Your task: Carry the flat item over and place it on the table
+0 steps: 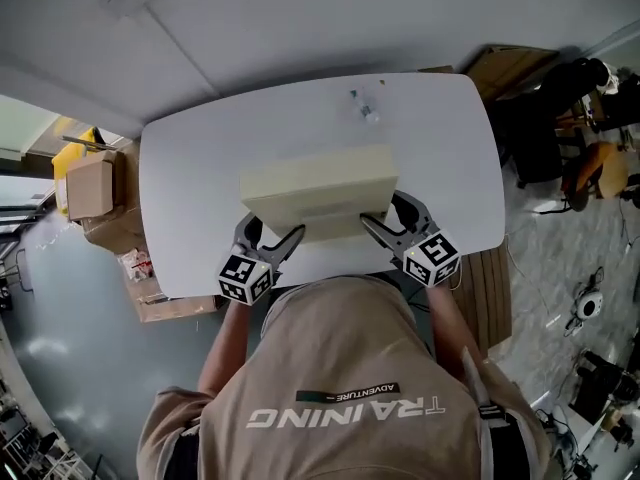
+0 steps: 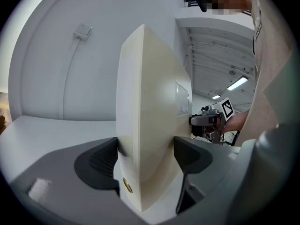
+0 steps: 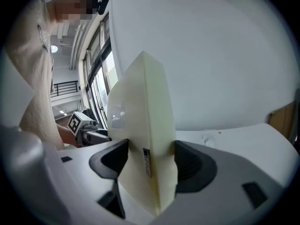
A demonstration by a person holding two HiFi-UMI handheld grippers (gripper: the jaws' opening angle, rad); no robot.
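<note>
Left tongs (image 1: 268, 236) and right tongs (image 1: 388, 218) both clenched on near edge of cream flat panel (image 1: 318, 190), over white bench (image 1: 190, 178) near edge. Bare bench surrounds 3 sides; small clear object (image 1: 365, 108) near far edge.

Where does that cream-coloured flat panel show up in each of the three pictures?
Head view: cream panel centre, over the white table.
Left gripper view: centre, edge-on, clamped between the jaws.
Right gripper view: centre, edge-on, clamped between the jaws.
Shared landmark: the white table, behind the panel throughout.
</note>
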